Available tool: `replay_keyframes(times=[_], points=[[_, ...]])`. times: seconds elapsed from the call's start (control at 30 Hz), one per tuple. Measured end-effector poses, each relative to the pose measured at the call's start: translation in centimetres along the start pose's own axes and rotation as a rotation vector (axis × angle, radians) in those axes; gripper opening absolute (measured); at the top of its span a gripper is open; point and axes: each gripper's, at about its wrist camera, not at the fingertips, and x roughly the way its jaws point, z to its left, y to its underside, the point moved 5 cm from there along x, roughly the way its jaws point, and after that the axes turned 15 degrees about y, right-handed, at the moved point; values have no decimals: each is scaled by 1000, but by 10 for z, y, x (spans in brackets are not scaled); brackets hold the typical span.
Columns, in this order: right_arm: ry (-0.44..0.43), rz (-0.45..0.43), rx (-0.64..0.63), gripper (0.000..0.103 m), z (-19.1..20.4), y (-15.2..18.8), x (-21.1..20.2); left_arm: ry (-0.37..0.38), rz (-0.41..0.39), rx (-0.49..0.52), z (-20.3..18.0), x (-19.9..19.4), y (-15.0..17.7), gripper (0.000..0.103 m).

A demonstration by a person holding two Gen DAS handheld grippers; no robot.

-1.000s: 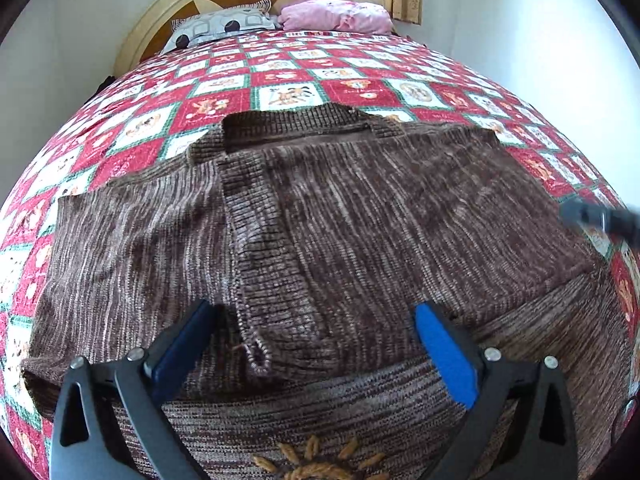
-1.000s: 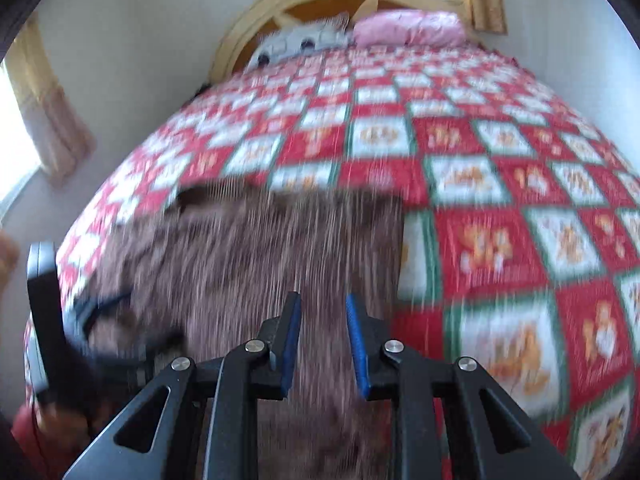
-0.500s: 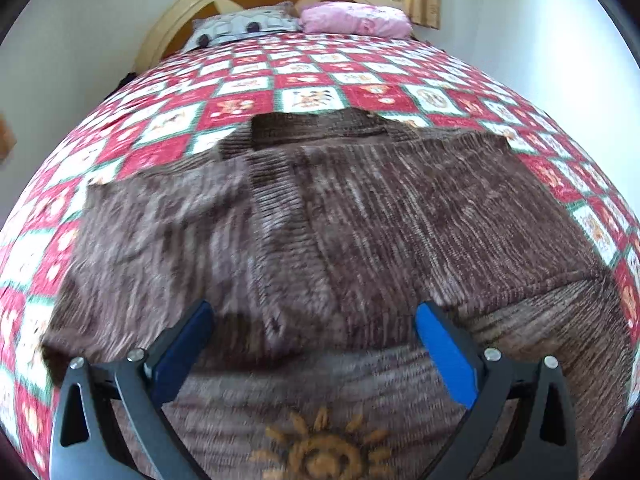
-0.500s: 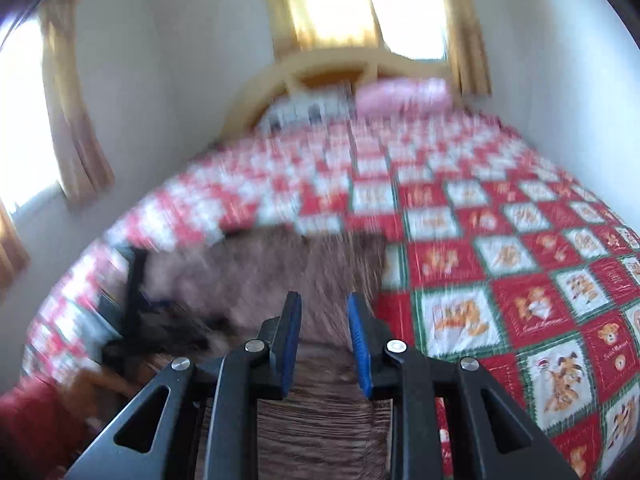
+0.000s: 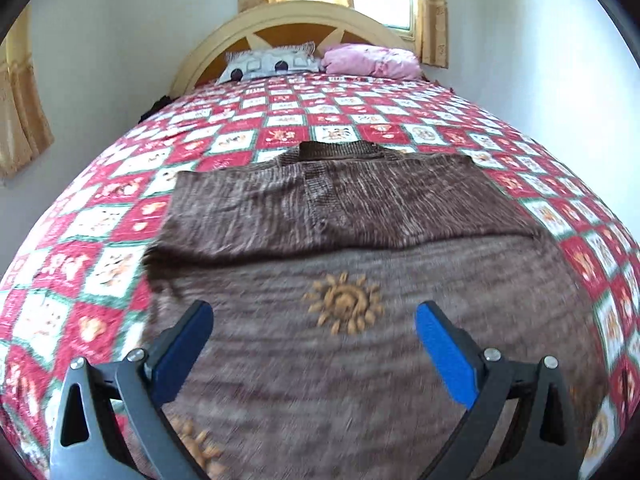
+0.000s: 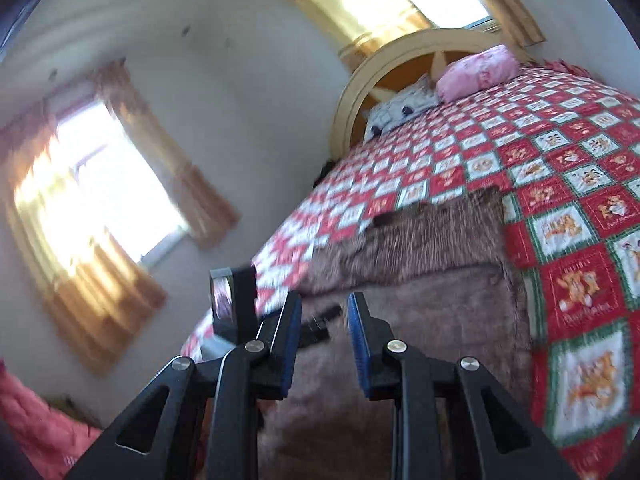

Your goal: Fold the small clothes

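Observation:
A brown knit sweater [image 5: 340, 232] with gold sun motifs lies flat on the red patchwork bedspread [image 5: 100, 240], its sleeves folded across the upper body. My left gripper [image 5: 314, 332] is open wide and empty, raised above the sweater's lower part. In the right wrist view the sweater [image 6: 424, 280] lies ahead. My right gripper [image 6: 324, 320] has its blue pads a narrow gap apart with nothing between them, tilted and above the sweater's lower left part. The left gripper's body [image 6: 234, 300] shows just left of it.
The bed has a rounded wooden headboard [image 5: 296, 24] with a grey pillow [image 5: 272, 66] and a pink pillow [image 5: 372, 62]. White walls and curtained windows [image 6: 96, 200] surround it. Red fabric [image 6: 36, 420] shows at the lower left of the right wrist view.
Both grippers pulled back and rose away from the sweater. The left view now shows the whole folded top and a sun motif. The right gripper tilted and swung left toward the window wall.

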Motion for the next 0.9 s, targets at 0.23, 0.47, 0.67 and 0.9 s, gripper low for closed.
replay_keyframes(times=[0.23,0.47,0.67,0.9], points=[[149,60,-83,25,-23,43,-56,-26,33,110,3,-36,34,103],[286,133,-136,56,-40,74,-89,92,73,18,44,-81,78,103],[312,172,-92,78,-47,94,-57,98,83,-97,77,-105,127,103],[365,165,-437,78,-5,104,-19,159,123,-131,87,-109,156,103]])
